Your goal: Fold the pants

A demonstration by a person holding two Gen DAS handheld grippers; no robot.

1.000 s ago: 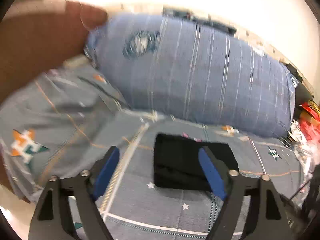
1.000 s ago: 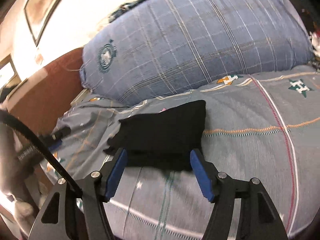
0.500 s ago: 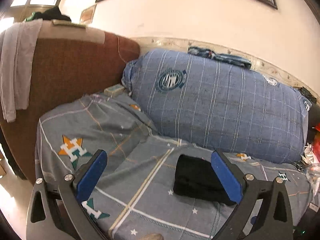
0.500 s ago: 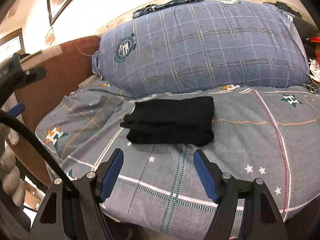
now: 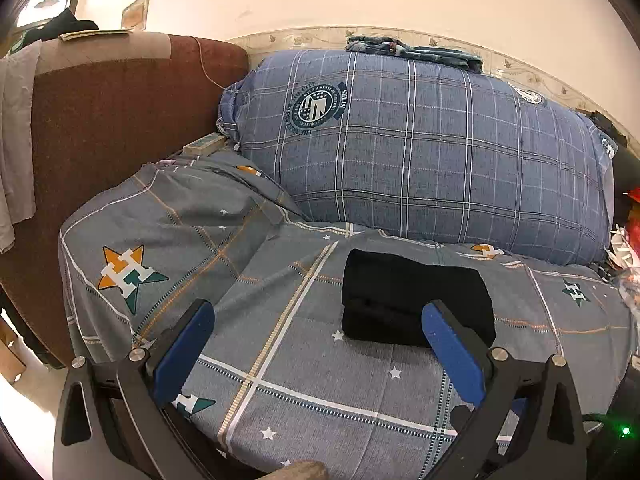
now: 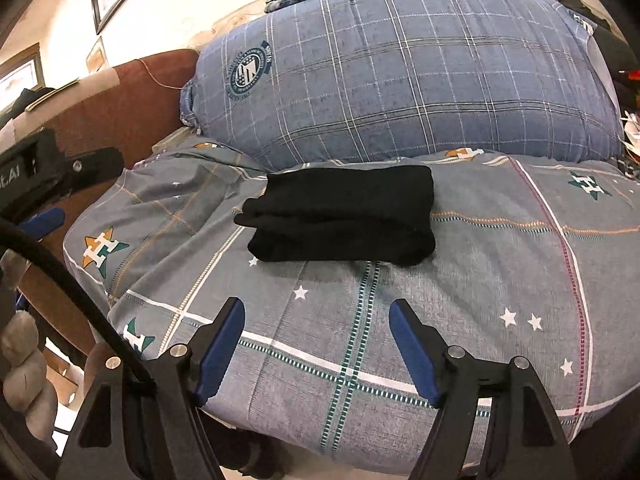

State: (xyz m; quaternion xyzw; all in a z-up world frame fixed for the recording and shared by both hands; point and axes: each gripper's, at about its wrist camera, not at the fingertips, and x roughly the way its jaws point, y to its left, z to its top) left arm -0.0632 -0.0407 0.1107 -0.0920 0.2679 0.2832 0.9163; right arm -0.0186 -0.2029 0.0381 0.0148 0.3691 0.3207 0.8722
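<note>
Bedsheet [image 5: 280, 380] bears folded pants [image 6: 344, 220]; only right view shows loose edges; both tongs spread, empty.

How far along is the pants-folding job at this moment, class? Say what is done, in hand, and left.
Done: the black pants lie in a compact folded stack on the star-print bedsheet, in front of the plaid pillow. In hand: nothing; the left gripper and right gripper are open and empty, short of the stack. Left: apparently nothing.

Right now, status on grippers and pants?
Left hand-held gripper open, empty. Right hand-held gripper open, jaws just widened, nothing between them. Black pants folded on the bedspread, clear of both. Nothing in the way.
</note>
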